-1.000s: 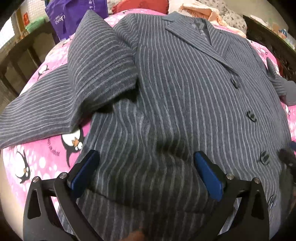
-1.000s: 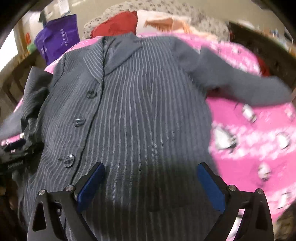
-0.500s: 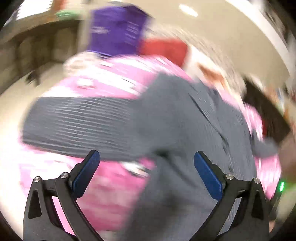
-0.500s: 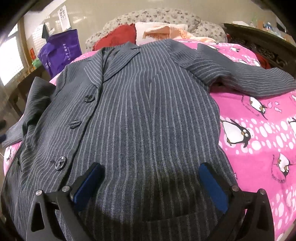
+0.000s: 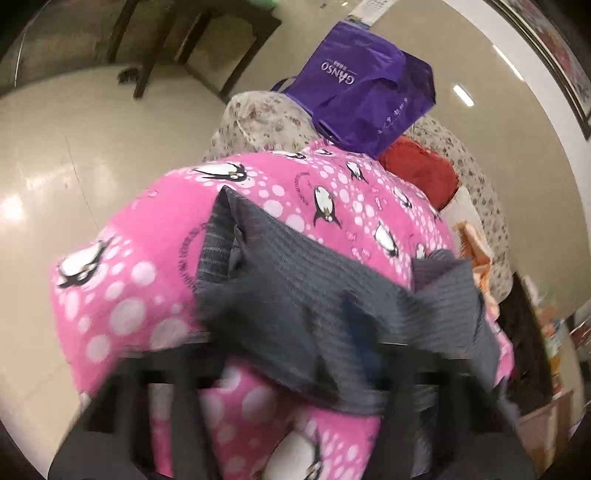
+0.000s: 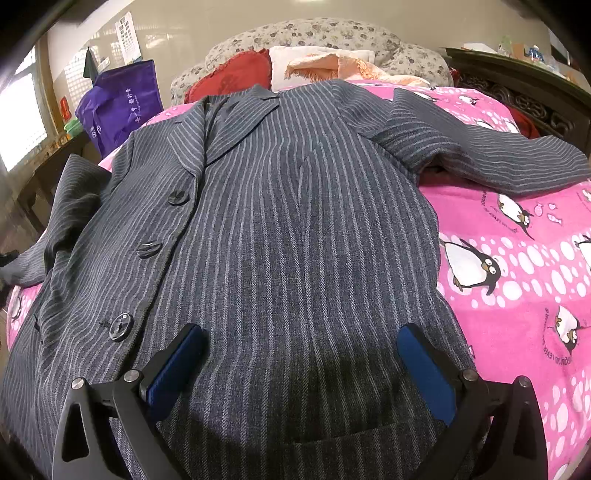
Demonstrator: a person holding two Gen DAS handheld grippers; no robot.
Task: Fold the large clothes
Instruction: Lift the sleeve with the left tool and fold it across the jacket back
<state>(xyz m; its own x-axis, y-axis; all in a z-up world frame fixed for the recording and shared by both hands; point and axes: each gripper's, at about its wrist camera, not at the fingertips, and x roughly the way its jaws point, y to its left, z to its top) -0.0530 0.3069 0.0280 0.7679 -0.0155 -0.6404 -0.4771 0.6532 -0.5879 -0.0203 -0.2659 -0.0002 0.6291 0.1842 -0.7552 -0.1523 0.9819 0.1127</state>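
A grey pinstriped jacket (image 6: 288, 229) lies face up and spread out on a pink penguin blanket (image 6: 517, 295). My right gripper (image 6: 299, 365) is open and empty, hovering over the jacket's lower front, a little right of the buttons (image 6: 149, 249). In the left wrist view the jacket's left sleeve (image 5: 295, 295) lies across the blanket's edge (image 5: 129, 295). My left gripper (image 5: 295, 365) is badly blurred and the sleeve covers its fingers, so I cannot tell whether it is open or shut.
A purple bag (image 6: 118, 107) stands at the far left of the bed, also in the left wrist view (image 5: 365, 99). A red cushion (image 6: 232, 79), a peach cloth (image 6: 325, 66) and a floral quilt (image 6: 332, 33) lie at the head. Dark wooden furniture (image 6: 517, 88) stands at right.
My left gripper has swung left from the jacket's front to the left sleeve at the bed's edge, its jaws now hidden in blur. My right gripper has stayed nearly still and open.
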